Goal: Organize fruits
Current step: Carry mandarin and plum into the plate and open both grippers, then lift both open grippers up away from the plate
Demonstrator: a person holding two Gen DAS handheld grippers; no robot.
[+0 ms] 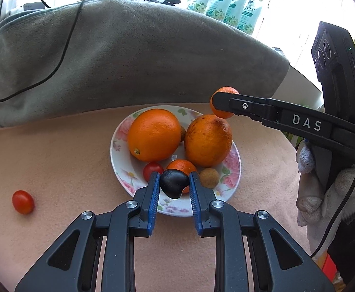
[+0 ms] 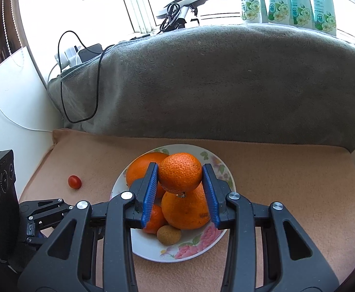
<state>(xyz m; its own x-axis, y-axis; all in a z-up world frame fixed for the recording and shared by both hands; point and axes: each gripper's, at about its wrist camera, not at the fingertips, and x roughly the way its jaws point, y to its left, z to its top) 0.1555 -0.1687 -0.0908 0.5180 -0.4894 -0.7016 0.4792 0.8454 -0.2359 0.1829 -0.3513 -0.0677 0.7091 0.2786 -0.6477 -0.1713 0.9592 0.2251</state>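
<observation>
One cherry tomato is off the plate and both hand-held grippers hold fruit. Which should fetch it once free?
Left hand-held gripper, probably: the stray cherry tomato lies on its side of the plate; the right hand-held gripper is farther.
</observation>
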